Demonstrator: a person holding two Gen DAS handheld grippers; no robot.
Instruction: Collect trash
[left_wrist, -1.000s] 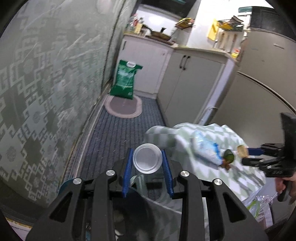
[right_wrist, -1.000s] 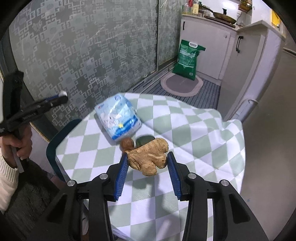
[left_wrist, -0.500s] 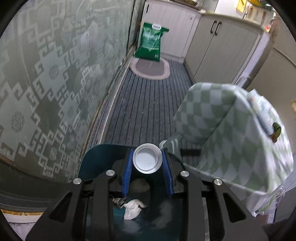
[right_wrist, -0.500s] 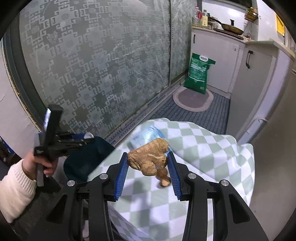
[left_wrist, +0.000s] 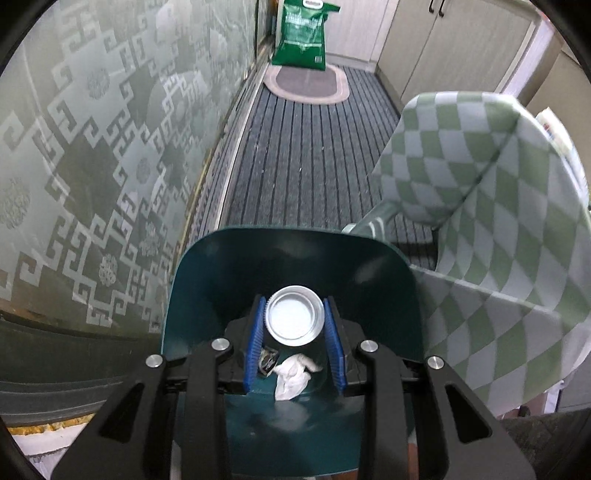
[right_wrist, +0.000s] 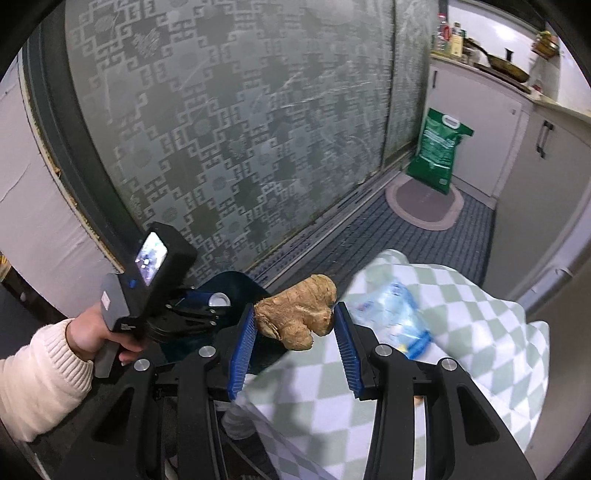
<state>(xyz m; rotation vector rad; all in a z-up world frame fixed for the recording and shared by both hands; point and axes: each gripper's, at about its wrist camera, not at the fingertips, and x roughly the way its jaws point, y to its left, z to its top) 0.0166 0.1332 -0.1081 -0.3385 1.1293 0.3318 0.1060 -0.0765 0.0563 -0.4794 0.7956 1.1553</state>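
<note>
Both jaws are clamping: left gripper (left_wrist: 294, 332) is holding clear bottle's ridged white cap (left_wrist: 294, 320) facing me over the dark-teal plastic bin (left_wrist: 295, 258); right gripper (right_wrist: 295, 332) is pinching knobbly tan ginger root (right_wrist: 299, 314), long axis crosswise, beside checked tablecloth (right_wrist: 480, 332).

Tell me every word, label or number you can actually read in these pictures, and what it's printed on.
None can be read.
Green bag on the floor: white print, too small and blurred.
Blue and white packet on the checked tablecloth: print blurred.
Left claw's grey handle: a small label, too small.
Counter bottles: labels too small.
</note>
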